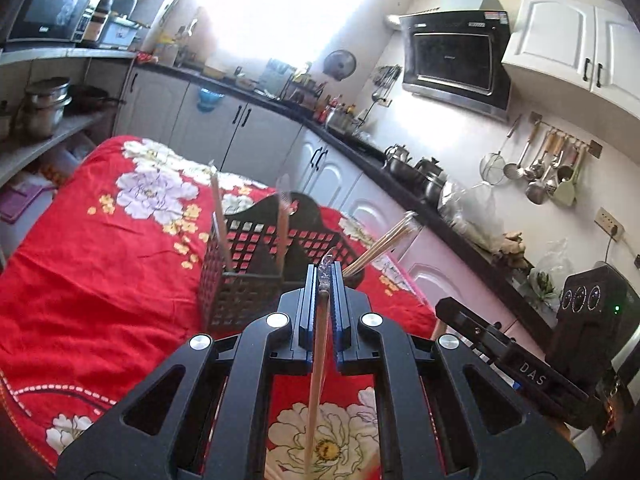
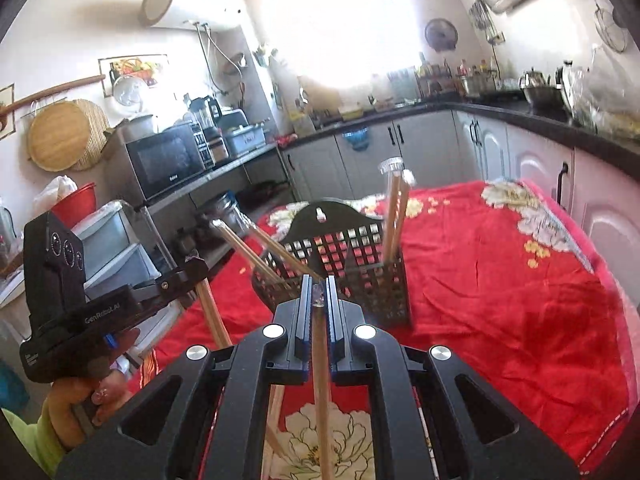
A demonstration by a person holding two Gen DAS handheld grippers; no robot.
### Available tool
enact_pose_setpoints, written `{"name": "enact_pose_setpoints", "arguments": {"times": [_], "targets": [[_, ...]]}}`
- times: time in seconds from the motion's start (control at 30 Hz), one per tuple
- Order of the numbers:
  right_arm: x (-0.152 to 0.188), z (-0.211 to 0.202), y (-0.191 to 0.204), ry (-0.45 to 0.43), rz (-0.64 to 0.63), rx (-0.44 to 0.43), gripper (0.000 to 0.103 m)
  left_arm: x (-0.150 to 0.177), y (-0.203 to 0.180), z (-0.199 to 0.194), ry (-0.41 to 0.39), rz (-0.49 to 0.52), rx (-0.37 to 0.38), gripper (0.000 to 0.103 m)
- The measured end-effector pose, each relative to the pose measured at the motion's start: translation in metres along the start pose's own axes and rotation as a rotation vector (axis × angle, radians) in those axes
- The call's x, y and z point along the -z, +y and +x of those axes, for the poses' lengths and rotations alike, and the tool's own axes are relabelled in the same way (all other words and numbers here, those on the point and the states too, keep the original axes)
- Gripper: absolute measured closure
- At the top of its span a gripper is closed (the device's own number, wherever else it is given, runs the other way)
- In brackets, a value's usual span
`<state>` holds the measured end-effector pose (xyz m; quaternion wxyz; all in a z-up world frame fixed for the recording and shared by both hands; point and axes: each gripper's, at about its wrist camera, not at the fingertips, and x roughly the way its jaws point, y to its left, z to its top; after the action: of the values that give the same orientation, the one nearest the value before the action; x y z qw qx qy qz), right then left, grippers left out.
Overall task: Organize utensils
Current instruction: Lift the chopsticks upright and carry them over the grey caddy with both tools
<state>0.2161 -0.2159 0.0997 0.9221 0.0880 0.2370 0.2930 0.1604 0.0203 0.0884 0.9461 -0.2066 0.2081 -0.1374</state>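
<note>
While the black utensil basket [image 1: 256, 264] stands on the red floral cloth [image 1: 100, 280] just ahead, we clamp our left gripper [image 1: 325, 280] on one wooden utensil [image 1: 318, 360] and our right gripper [image 2: 319, 292] on another wooden utensil [image 2: 322, 380], both handles trailing back between the fingers.

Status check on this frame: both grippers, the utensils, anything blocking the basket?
Left gripper shut on a wooden utensil. Right gripper shut on another wooden utensil. Black basket ahead on red cloth, several utensils already in. No obstruction seen.
</note>
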Motion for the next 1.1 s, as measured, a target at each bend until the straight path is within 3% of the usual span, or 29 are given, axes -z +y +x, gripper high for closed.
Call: {"name": "enact_pose_setpoints", "arguments": {"times": [0.47, 1.1], "targets": [[-0.020, -0.012, 0.013, -0.120, 0.002, -0.022, 0.097, -0.024, -0.014, -0.014, -0.070, 0.044, 0.025, 0.100], [-0.072, -0.005, 0.028, -0.185, -0.046, -0.025, 0.097, -0.077, -0.034, -0.006, -0.124, 0.068, 0.070, 0.100]]}}
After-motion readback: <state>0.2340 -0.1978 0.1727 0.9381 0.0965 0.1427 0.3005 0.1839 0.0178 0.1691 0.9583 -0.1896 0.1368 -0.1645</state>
